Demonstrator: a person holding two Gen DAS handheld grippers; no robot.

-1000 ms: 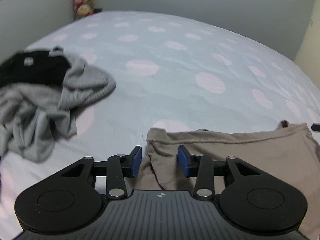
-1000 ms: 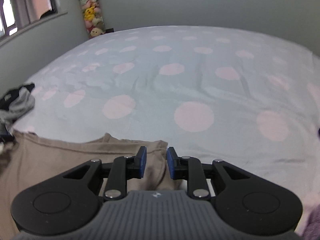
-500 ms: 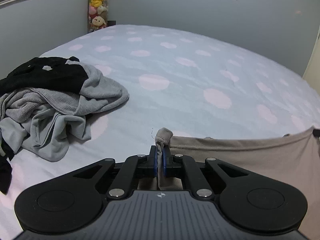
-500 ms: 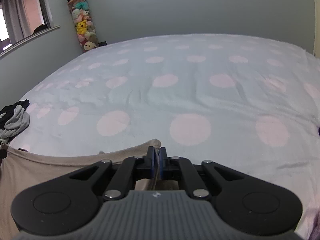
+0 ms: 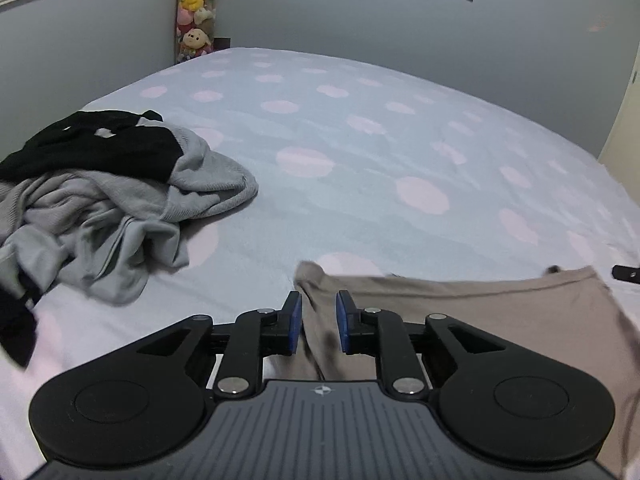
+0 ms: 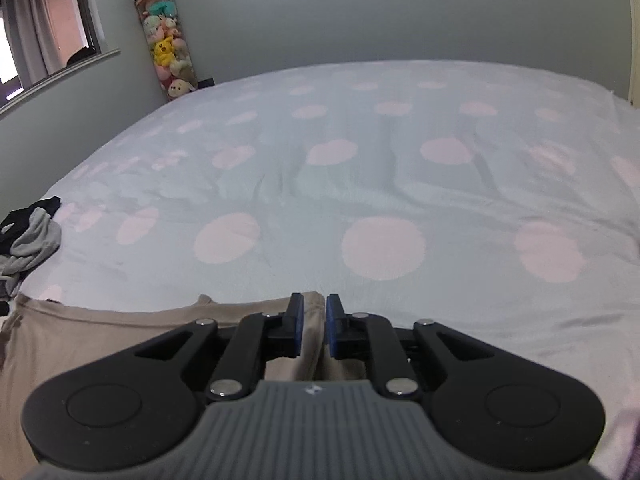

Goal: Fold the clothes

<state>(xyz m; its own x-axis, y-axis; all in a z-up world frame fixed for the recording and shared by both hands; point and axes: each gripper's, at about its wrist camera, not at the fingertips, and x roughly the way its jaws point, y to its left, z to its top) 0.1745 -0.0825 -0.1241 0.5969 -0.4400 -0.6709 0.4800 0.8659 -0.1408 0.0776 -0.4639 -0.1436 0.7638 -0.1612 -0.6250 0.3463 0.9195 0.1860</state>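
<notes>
**Letting the beige corners go**

Releasing is what my jaws have just been doing: the left gripper (image 5: 318, 328) and the right gripper (image 6: 312, 330) each stand slightly parted, with a fold of the beige garment (image 5: 460, 316) loose between the blue pads, not pinched. It lies on the near edge of the spotted bedsheet (image 5: 360, 168), its top hem stretched between my two grippers. I judge it thin, limp and stretchy, likely to sag and crease, so the hem corners are the places to take hold. To the garment's left sits a crumpled heap of grey and black clothes (image 5: 104, 196), ribbed and soft
</notes>
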